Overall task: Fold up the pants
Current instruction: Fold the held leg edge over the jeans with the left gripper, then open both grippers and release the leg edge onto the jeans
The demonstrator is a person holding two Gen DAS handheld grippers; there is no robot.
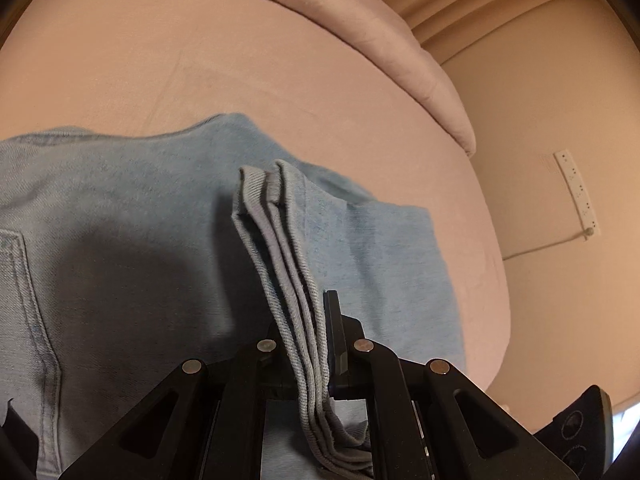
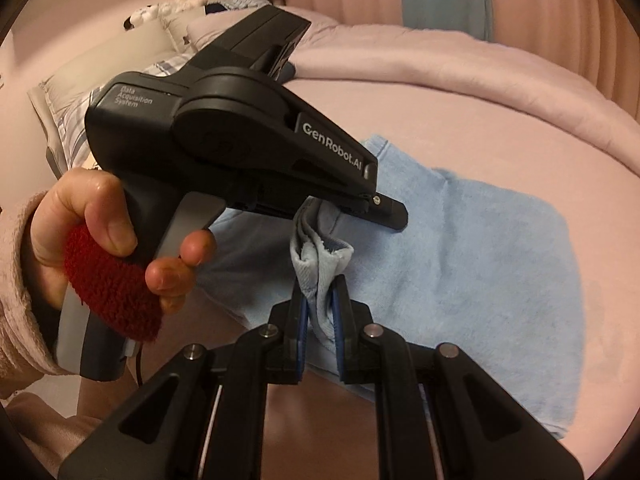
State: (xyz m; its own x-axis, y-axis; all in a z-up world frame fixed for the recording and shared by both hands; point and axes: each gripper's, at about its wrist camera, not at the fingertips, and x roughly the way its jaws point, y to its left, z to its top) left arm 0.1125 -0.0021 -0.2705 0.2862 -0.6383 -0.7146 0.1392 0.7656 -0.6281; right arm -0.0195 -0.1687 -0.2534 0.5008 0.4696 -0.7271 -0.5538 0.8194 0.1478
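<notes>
Clamping the light-blue jeans' [image 1: 132,240] layered hem at lower centre, left tool [image 1: 308,344] and right tool [image 2: 320,312] stand closed above the pink bed [image 1: 200,80].

The left gripper [image 2: 384,208] is a matte black pistol-shaped tool with white "GenRobot.AI" lettering, a grey trigger and a red fuzzy band on its handle. Beside that band, the bare left hand [image 2: 80,216] emerges from a fluffy pink sleeve [image 2: 16,300].
</notes>
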